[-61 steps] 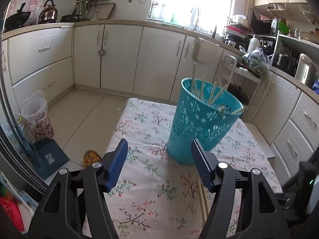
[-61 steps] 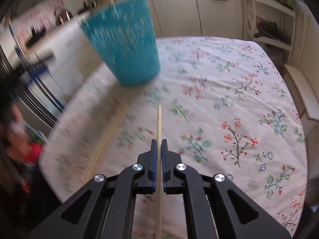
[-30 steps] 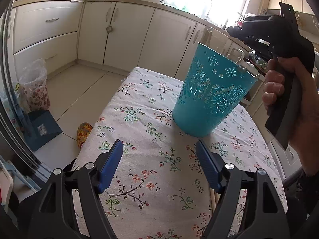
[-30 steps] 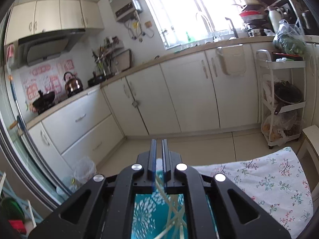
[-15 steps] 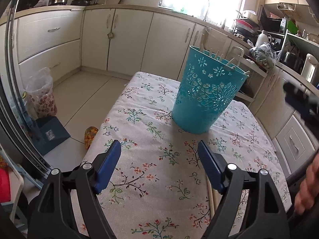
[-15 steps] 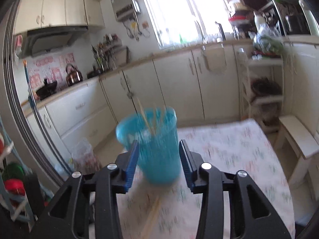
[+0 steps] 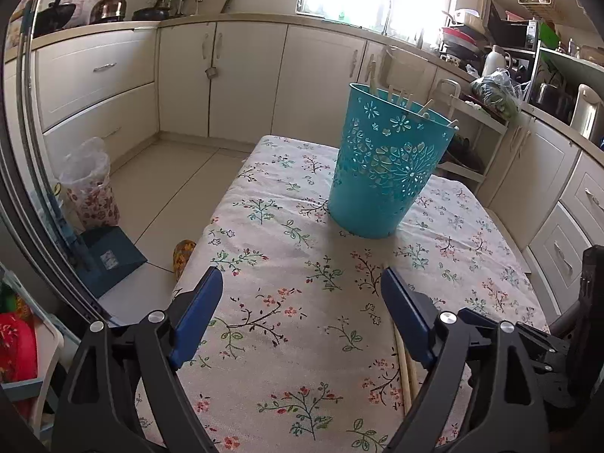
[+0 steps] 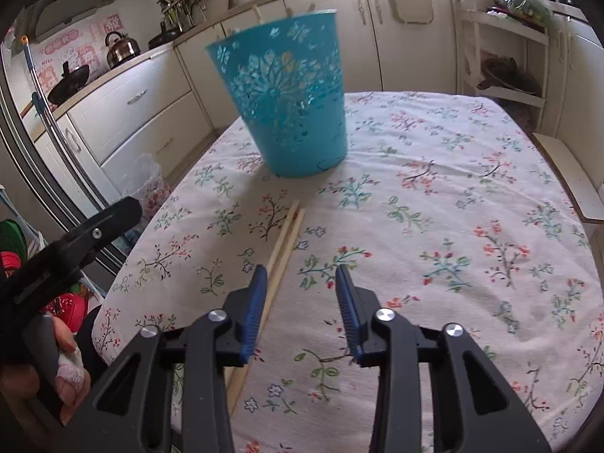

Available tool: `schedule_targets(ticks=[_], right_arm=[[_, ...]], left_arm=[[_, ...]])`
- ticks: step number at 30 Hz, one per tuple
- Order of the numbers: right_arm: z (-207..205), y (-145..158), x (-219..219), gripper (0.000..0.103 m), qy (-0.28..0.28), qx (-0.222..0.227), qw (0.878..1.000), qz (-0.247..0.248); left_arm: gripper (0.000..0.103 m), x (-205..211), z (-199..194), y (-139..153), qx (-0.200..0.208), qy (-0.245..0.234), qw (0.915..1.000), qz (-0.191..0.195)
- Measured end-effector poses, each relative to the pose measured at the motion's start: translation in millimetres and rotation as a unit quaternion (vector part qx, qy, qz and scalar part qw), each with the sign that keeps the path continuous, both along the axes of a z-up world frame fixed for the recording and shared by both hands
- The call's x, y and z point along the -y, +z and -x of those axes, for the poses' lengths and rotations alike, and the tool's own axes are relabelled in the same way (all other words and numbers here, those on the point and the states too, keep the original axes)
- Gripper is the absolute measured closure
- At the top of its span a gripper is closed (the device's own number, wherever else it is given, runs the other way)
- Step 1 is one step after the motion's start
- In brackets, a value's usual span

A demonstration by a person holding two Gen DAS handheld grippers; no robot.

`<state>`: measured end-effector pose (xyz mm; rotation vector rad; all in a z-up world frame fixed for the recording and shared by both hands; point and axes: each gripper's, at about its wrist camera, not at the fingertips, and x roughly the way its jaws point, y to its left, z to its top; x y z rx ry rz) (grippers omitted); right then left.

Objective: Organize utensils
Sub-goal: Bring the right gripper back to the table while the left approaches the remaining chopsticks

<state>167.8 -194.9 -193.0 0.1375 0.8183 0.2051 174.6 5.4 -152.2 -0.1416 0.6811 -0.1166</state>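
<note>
A teal perforated basket [image 7: 385, 170] stands on the floral tablecloth [image 7: 294, 324] and holds several wooden chopsticks [image 7: 396, 96] that stick out of its top. It also shows in the right wrist view [image 8: 290, 98]. Two wooden chopsticks [image 8: 285, 241] lie side by side on the cloth in front of the basket; they also show in the left wrist view [image 7: 406, 370], partly hidden by the right finger. My left gripper [image 7: 302, 313] is open and empty over the near part of the table. My right gripper [image 8: 300, 294] is open and empty, just right of the loose chopsticks.
Cream kitchen cabinets [image 7: 241, 75] line the back and right walls. A bag-lined bin [image 7: 90, 188] and a blue box [image 7: 109, 256] sit on the floor left of the table. A white rack [image 8: 502, 49] stands behind the table's far right.
My right gripper carried a chopstick up over the basket, let it go there and opened. It has come back down over the table beside the two loose chopsticks. The left gripper stayed open.
</note>
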Motion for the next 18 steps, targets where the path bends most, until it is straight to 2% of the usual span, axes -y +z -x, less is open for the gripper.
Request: schedule_targets(ticks=[9,18], right_arm=[[-12.9,-7.2,-14.0,0.079,0.0,-0.019,1.0,0.019],[-17.2,-19.0,-22.0,0.081,0.008,-0.034,0.998,0.046]], left_arm=[[0.021,-10.0,4.1,-3.3,-0.008,0.011,0.9999,0.005],[0.02,-8.1,2.8,-6.1,-0.013,0.008,0.9999,0.002]])
